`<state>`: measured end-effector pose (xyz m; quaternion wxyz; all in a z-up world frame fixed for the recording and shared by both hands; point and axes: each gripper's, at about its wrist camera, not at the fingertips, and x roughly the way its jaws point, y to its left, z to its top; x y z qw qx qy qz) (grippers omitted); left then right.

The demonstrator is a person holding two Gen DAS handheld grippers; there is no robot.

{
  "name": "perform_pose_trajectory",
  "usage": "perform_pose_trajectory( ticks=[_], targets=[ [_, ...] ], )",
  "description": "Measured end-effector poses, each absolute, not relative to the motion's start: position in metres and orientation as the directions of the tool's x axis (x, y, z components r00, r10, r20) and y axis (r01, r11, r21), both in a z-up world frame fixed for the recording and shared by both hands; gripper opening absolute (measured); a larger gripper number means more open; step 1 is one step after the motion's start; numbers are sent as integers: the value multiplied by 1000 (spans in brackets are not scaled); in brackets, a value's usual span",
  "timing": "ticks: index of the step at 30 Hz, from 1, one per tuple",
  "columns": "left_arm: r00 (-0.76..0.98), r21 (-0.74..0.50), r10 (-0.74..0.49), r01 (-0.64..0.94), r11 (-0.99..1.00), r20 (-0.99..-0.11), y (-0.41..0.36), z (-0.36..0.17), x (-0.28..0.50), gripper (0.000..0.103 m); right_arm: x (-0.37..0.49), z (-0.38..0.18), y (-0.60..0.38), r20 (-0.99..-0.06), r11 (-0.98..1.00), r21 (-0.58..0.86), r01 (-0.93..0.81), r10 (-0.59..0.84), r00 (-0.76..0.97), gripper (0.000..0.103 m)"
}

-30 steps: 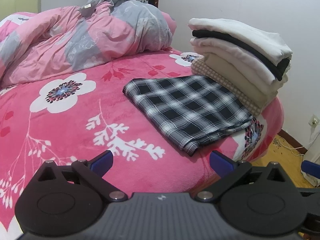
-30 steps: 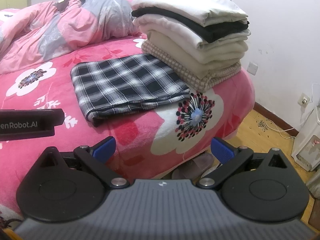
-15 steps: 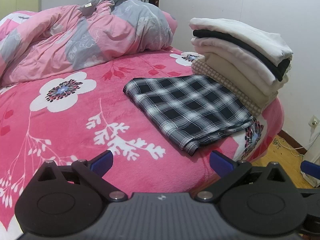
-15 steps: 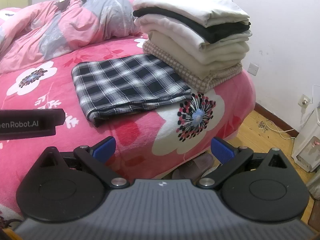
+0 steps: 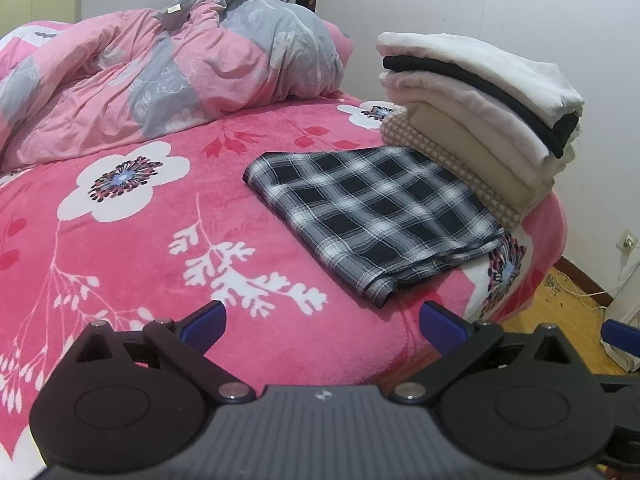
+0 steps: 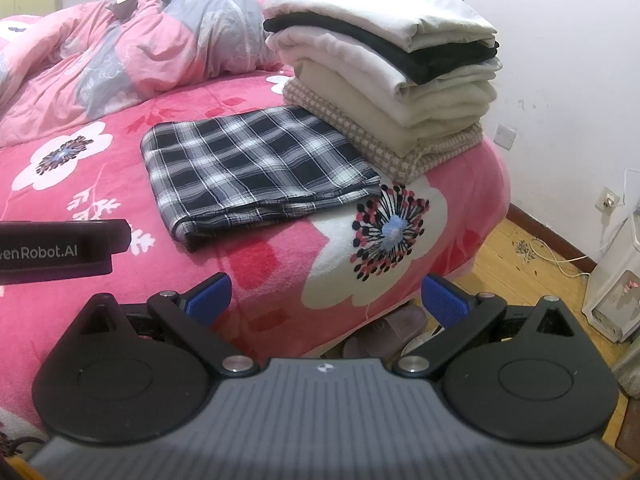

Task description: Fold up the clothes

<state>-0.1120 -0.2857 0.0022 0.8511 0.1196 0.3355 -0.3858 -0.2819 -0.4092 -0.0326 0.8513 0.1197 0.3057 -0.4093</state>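
Note:
A folded black-and-white plaid garment (image 5: 372, 216) (image 6: 256, 168) lies flat on the pink floral bed (image 5: 132, 248) (image 6: 272, 272). Right beside it, at the bed's far corner, stands a stack of folded clothes (image 5: 476, 112) (image 6: 392, 80) in white, black, cream, beige and checked cloth. My left gripper (image 5: 322, 322) is open, held short of the plaid's near corner, nothing between its blue pads. My right gripper (image 6: 326, 298) is open too, held at the bed's edge, below the plaid. The left gripper's body (image 6: 60, 250) shows at the left of the right wrist view.
A crumpled pink and grey quilt (image 5: 160, 80) (image 6: 132, 48) fills the back of the bed. Wooden floor (image 6: 532, 264) lies to the right, with cables, a wall socket (image 6: 608, 202) and a white appliance (image 6: 616, 296). Slippers (image 6: 384, 332) sit under the bed edge.
Both grippers have drifted very slightly; the view barely shifts. The clothes have not moved and both grippers stay open.

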Motion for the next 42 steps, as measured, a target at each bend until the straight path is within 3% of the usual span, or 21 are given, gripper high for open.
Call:
perform_pose_trajectory(
  ticks=[42],
  targets=[
    [477, -50, -565, 733, 679, -673, -285, -1, -107, 103, -279, -41, -411, -636, 640, -53, 766, -613, 469, 102]
  ],
)
